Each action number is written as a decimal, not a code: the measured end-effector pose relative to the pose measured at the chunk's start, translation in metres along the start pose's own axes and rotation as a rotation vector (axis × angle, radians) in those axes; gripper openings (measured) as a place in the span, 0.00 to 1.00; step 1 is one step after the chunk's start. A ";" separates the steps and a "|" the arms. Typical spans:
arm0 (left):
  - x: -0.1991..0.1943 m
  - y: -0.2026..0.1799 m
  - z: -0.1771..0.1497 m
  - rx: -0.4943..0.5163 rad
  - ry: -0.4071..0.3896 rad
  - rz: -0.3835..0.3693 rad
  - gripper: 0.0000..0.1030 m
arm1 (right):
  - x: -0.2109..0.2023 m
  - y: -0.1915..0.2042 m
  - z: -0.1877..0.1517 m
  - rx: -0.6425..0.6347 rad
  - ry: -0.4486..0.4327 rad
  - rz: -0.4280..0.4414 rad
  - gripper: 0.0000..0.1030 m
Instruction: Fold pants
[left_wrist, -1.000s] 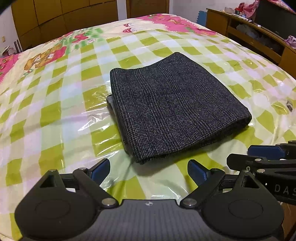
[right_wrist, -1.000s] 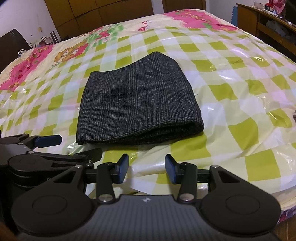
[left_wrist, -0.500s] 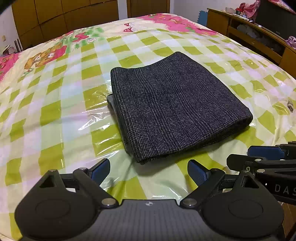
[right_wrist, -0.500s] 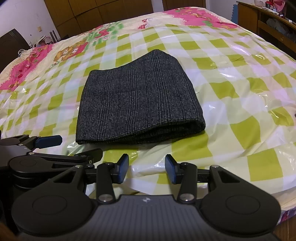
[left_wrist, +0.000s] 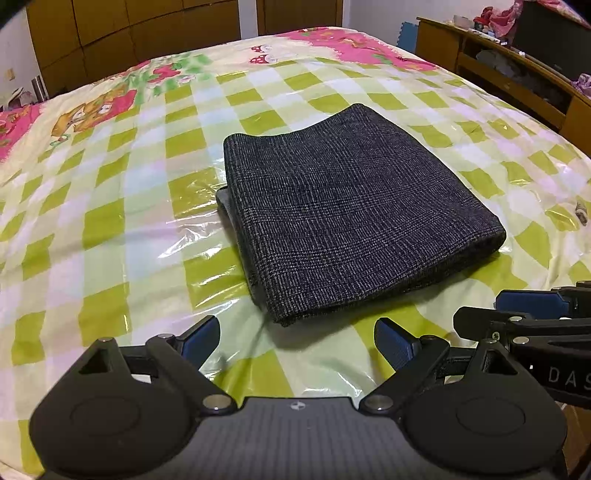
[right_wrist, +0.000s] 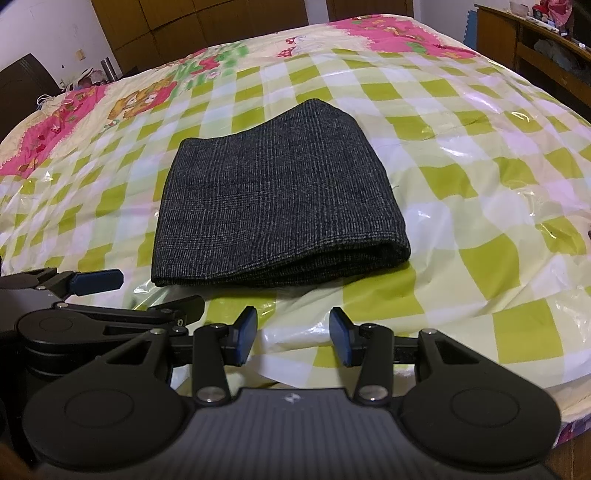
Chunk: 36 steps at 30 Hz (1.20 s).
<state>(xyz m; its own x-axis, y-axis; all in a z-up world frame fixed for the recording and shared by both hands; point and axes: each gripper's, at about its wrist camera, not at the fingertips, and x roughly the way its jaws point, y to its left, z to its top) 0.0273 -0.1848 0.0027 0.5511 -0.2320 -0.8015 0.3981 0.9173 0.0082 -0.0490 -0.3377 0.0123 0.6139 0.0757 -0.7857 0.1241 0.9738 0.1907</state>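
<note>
Your pants lie folded in a thick dark rectangle mid-bed, under clear plastic sheeting; inner layers hidden. Your left gripper and right gripper both hang released, empty, near the pants' front edge. Right gripper is cut off in the left view.

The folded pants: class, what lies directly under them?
The folded pants rest on clear plastic sheeting spread over a green-checked bed cover. The patch of cover beneath the pants is hidden, and so are their inner layers.
</note>
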 end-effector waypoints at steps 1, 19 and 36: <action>0.000 0.000 0.000 0.002 -0.001 0.002 0.98 | 0.000 0.000 0.000 0.000 0.000 0.000 0.43; -0.001 0.000 0.000 0.001 -0.003 -0.002 0.97 | 0.000 -0.001 0.000 0.001 0.000 0.001 0.43; -0.004 -0.002 0.000 0.005 -0.023 0.007 0.97 | -0.002 -0.001 -0.001 0.005 -0.005 0.000 0.43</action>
<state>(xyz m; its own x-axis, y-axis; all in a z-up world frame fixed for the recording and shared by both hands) 0.0242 -0.1851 0.0058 0.5709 -0.2331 -0.7872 0.3978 0.9173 0.0168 -0.0510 -0.3387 0.0134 0.6178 0.0748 -0.7828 0.1275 0.9728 0.1936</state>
